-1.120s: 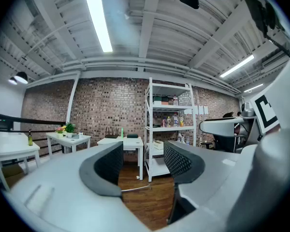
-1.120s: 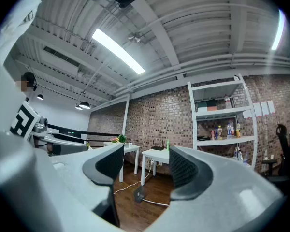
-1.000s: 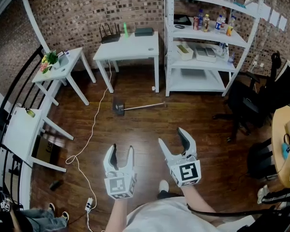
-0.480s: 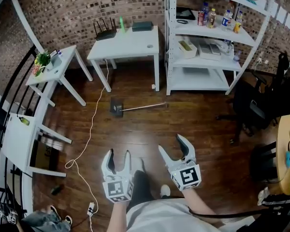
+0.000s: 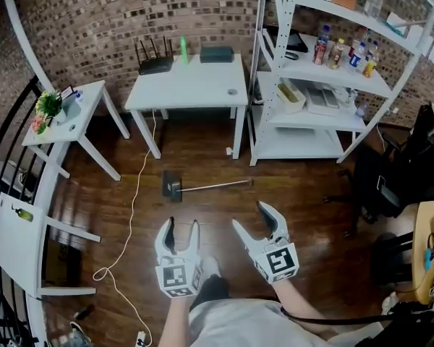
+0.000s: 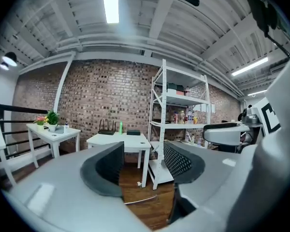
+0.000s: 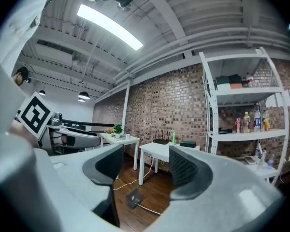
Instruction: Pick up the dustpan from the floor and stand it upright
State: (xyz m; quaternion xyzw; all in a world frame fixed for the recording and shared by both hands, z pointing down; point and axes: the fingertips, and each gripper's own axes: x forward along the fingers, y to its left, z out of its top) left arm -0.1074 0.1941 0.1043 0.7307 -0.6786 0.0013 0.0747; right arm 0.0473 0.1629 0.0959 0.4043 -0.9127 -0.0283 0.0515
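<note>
The dustpan (image 5: 173, 186) lies flat on the dark wood floor, its thin metal handle (image 5: 215, 186) stretching to the right. It lies in front of both grippers, a step away. My left gripper (image 5: 181, 227) is held low and level, open, with nothing between its jaws. My right gripper (image 5: 251, 218) is beside it, also open and empty. In the right gripper view the dustpan (image 7: 133, 197) shows low between the jaws, far off. In the left gripper view only the handle (image 6: 141, 199) shows.
A white table (image 5: 188, 87) with a router stands against the brick wall behind the dustpan. A white shelf unit (image 5: 325, 103) is at the right, a small side table (image 5: 71, 118) at the left. A white cable (image 5: 130, 215) runs across the floor. A black chair (image 5: 398, 179) is far right.
Both grippers have moved forward together toward the dustpan, which now lies closer to them. The jaws look the same as before.
</note>
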